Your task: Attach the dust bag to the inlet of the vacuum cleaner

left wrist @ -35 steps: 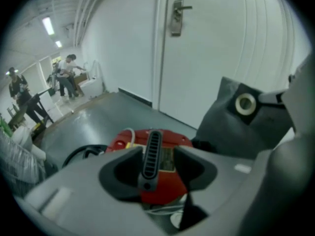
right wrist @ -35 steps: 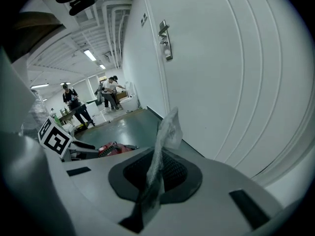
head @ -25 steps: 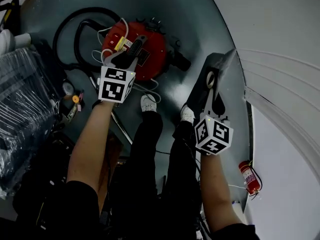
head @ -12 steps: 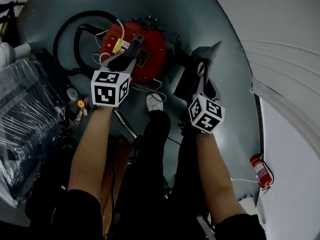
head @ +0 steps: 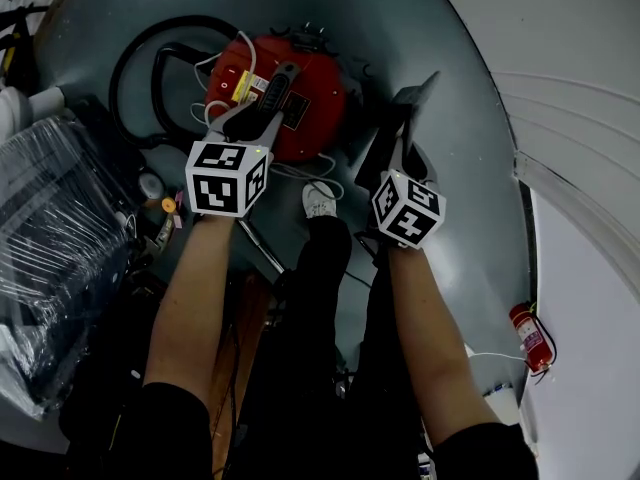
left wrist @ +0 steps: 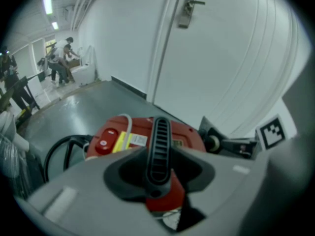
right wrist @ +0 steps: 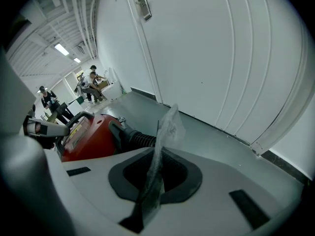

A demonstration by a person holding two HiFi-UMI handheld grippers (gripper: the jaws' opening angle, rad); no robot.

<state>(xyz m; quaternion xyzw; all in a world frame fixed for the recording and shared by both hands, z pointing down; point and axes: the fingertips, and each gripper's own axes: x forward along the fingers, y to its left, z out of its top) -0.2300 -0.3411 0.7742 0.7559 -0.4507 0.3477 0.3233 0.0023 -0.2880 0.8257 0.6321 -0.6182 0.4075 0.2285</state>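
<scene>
- The vacuum cleaner [head: 300,108] stands on the grey floor [head: 440,38] at the far side of the scene, with its black hose [left wrist: 63,142] looped at its left.
- The left gripper [head: 265,108] is clamped on the black ribbed handle [left wrist: 160,146] on top of the red body. This hold is judged to be there to steady the machine while the bag is pressed against it.
- The right gripper [right wrist: 155,181] is pinched tight on the dust bag [right wrist: 165,132], whose thin edge is seen running up between the jaws.
- The bag is held on edge just right of the vacuum cleaner, probably so that its flat face can be turned toward the machine's side.
- The inlet [right wrist: 130,137], a black ribbed stub on the right side of the red body, is seen just left of the bag in the right gripper view. The two are near each other but are not judged to be joined.
- Whether the bag's opening is lined up with the inlet cannot be told from these views.
- The step in hand is judged to be the approach: the bag has yet to be brought onto the inlet, and the task is not far along.
</scene>
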